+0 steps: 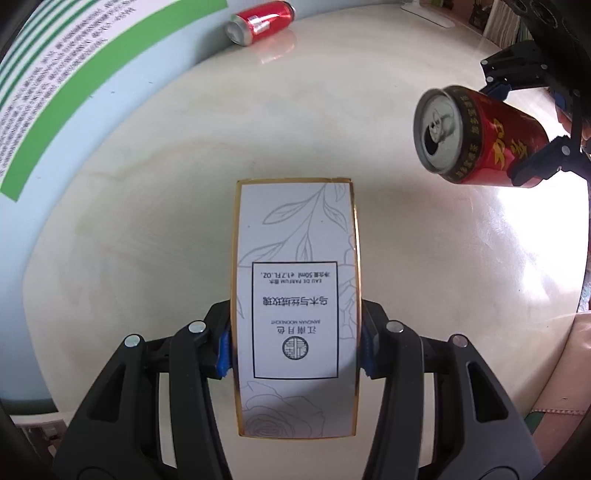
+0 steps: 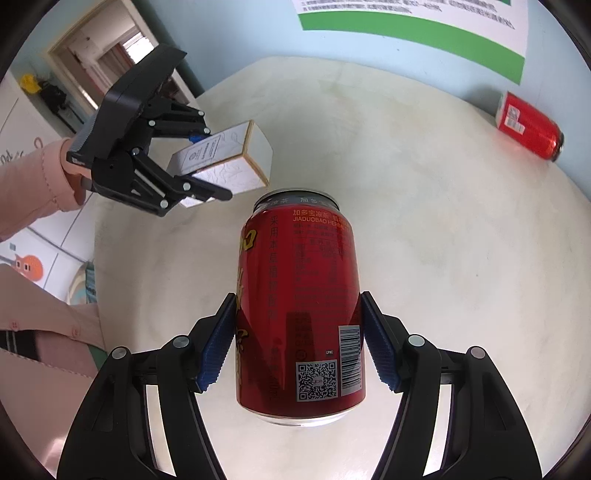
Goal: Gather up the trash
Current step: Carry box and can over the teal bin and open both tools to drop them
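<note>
My left gripper (image 1: 295, 347) is shut on a white perfume box (image 1: 295, 302) with gold edges, held above the table. The box also shows in the right wrist view (image 2: 225, 158), gripped by the left gripper (image 2: 207, 166). My right gripper (image 2: 299, 343) is shut on a red herbal tea can (image 2: 299, 306), opened at the top, held above the table. That can shows in the left wrist view (image 1: 476, 136) at the right, with the right gripper (image 1: 517, 129) around it. Another red can (image 1: 260, 21) lies on its side by the wall; it also shows in the right wrist view (image 2: 530, 125).
The round cream marble table (image 1: 147, 221) stands against a pale blue wall with a green-and-white poster (image 1: 55, 74). A white object (image 1: 428, 14) sits at the far edge. The person's pink sleeve (image 2: 40, 184) is at the left.
</note>
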`<state>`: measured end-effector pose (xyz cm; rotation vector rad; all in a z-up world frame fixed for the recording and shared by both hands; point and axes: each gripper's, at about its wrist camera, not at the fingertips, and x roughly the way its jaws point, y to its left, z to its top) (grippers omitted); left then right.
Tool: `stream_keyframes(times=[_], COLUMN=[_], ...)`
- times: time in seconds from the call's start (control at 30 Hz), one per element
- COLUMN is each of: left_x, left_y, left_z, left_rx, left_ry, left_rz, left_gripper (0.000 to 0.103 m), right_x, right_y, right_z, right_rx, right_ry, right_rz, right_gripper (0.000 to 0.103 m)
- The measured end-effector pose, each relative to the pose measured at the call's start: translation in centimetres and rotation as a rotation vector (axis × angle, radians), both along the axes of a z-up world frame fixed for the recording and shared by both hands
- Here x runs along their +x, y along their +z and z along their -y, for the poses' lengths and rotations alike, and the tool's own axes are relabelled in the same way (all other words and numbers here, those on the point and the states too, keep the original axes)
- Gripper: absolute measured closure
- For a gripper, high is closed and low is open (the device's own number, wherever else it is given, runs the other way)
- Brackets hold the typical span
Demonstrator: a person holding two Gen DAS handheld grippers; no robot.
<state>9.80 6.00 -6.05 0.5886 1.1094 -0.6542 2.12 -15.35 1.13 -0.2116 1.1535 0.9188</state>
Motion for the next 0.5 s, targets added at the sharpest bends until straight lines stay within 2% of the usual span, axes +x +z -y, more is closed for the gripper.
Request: stream_keyframes(times=[0.17, 0.27, 0.4, 0.5], left_x=[-2.2, -3.9, -8.9, -14.4], left_y=[1.2, 2.0, 2.7, 2.6], left_z=[-2.1, -4.2, -9.4, -14.8], left_rx=[0.01, -0.006, -0.057, -0.102], left_ry=[0.081, 0.163, 0.357, 0.543], left_rz=[0.05, 0.07, 0.086, 0.087], left_gripper=[0.056, 0.056, 0.056, 0.056], right_x=[-0.9, -1.8, -3.3, -6.3], right_y=[0.9, 1.6, 1.9, 1.8], right_z=[-1.4, -3.8, -8.7, -14.9], right_rx=[0.016, 0.035, 0.068, 0.084], right_ry=[0.059, 0.149, 0.304, 0.479], right_rz=[0.016, 0.021, 0.008, -0.022], right_gripper=[0.037, 0.037, 0.037, 0.037])
